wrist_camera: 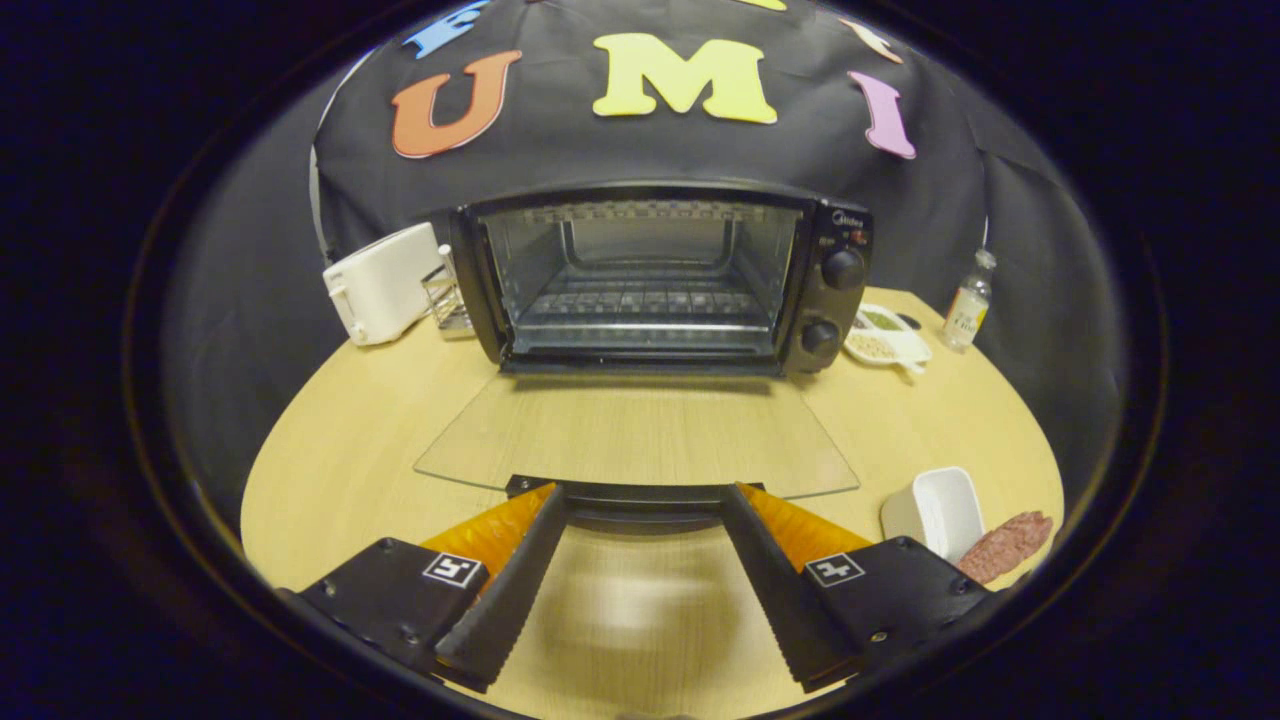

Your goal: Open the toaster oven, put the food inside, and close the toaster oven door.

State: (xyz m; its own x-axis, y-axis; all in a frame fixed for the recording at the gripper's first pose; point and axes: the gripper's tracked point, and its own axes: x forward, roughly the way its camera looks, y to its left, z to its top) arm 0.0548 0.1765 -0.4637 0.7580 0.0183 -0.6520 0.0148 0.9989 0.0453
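Gripper: your gripper (640, 500) is spread wide and holds nothing; its two fingertips sit at the front edge of the toaster oven's lowered door, one toward each end of the handle.
Fingers: your left finger (505, 585) and right finger (775, 585) angle outward, each with an orange back and a ridged black pad.
Toaster oven: the toaster oven (660, 275) stands straight ahead of your fingers, at the back of the table, against the black cloth.
Door: the glass door (640, 435) is fully down, lying flat out from the oven's mouth toward you; the tabletop shows through it.
Handle: the dark handle (640, 497) runs along the door's near edge, between your fingertips.
Inside: the wire rack (640, 300) is bare.
Knobs: two black knobs (843, 268) sit one above the other on the oven's right panel.
Food: the reddish meat piece (1005, 545) lies on the table well to the right of the open door, just beside a white container (935, 510).
Left of the oven: a white toaster (385, 285) and a small metal rack (448, 300).
Right of the oven: a white divided dish (885, 340), then a small clear bottle (968, 305).
Table: the light wood table (350, 450) carries all of it.
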